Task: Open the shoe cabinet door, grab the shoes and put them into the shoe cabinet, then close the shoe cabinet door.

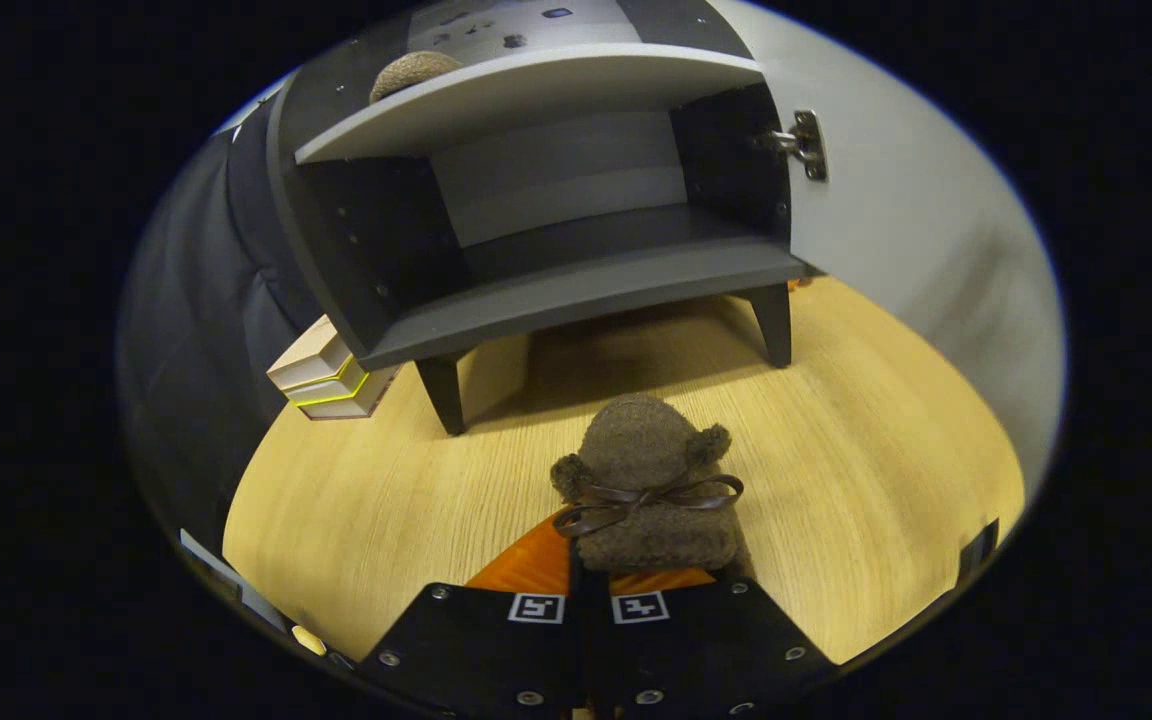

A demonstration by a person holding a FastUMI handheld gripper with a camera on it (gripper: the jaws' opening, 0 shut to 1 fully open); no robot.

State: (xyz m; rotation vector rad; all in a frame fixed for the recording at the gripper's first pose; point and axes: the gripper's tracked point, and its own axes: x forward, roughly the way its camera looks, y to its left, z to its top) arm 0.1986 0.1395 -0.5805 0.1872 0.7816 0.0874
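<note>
Shoe (651, 485) clamped in my gripper (588, 590), jaws closed on its heel, mid-floor before open shoe cabinet (576, 280).

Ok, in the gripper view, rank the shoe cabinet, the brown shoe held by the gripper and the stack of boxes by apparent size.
1. Shoe cabinet, door open, clearly largest.
2. Brown shoe, pinched in the shut gripper; nearness inflates it.
3. Stack of boxes beside the cabinet, partly hidden, so unsure.
</note>
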